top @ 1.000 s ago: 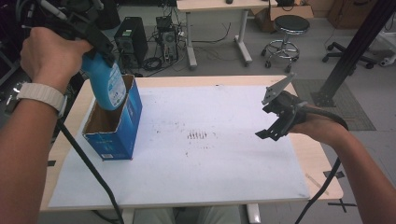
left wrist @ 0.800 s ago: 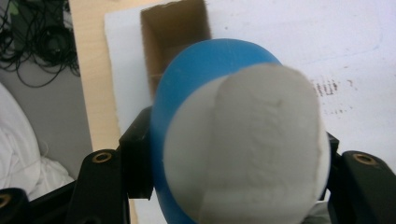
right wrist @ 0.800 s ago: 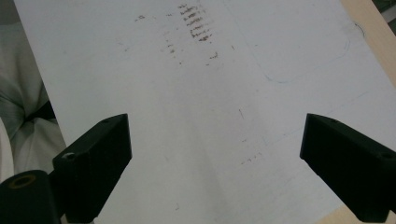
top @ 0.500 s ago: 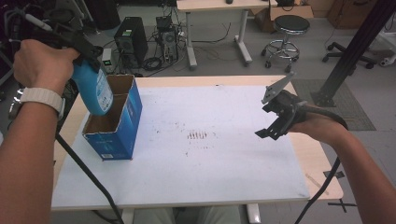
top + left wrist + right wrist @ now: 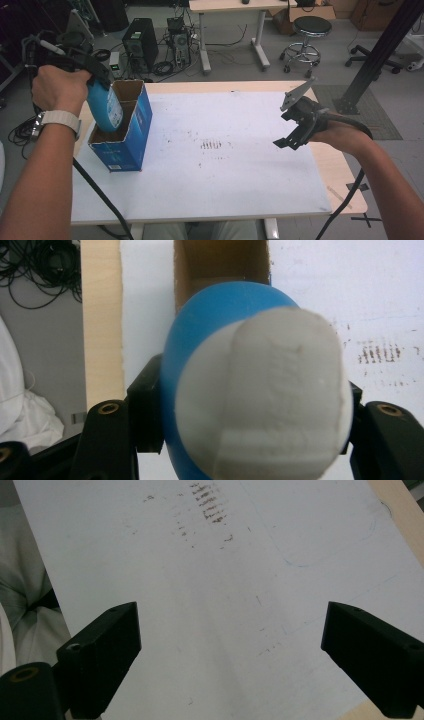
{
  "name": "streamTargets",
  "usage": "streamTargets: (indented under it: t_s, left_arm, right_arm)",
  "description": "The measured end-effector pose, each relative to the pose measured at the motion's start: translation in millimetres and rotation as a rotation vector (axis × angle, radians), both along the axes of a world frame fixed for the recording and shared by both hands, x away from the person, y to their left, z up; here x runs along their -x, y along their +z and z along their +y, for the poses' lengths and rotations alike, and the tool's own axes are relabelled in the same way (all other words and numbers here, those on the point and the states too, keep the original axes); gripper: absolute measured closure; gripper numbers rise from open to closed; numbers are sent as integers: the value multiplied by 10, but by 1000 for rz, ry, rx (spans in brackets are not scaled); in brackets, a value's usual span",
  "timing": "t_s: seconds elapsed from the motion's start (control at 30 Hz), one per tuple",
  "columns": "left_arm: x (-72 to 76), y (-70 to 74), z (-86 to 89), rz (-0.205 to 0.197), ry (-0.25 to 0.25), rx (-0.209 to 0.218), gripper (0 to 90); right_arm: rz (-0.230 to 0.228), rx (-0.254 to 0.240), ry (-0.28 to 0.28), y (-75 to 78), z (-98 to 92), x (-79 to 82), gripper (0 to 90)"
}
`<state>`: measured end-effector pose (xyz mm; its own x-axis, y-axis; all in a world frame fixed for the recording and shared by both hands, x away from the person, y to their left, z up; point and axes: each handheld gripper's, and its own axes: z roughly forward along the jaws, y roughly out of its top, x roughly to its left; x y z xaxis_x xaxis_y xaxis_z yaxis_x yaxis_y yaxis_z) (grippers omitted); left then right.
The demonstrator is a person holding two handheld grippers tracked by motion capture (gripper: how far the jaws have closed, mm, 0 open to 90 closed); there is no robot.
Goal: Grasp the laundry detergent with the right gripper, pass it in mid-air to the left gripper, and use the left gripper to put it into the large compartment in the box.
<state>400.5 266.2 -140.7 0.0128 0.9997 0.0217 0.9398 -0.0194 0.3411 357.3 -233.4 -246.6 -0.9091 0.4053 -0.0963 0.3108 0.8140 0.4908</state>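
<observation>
While the left gripper (image 5: 95, 82) clamps the blue bottle (image 5: 105, 107) half inside the box (image 5: 127, 132), insertion looks mid-way, release pending; right gripper (image 5: 295, 125) hovers wide open, empty.

Grey floor; round stool (image 5: 308, 26), PC tower (image 5: 139, 44) w/ cables, second desk (image 5: 235, 6) behind.

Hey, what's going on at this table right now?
A person holds a gripper in each hand. The left gripper is shut on a blue bottle with a white cap, its bottom in the open blue cardboard box. The right gripper hangs open over the white tabletop, holding nothing.
</observation>
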Motion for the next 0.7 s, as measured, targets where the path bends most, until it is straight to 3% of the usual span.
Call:
streamTargets:
  t_s: [0.3,0.6,0.7]
  left_arm:
    - [-74,-424,7,36,-13,16,380]
    - [-106,-849,16,48,-21,10,381]
    - [-106,-968,12,30,-7,13,381]
  right_arm:
    - [5,3,-2,-26,-16,5,88]
    - [15,3,-16,-54,-54,3,88]
    - [14,2,-14,-52,-52,-4,88]
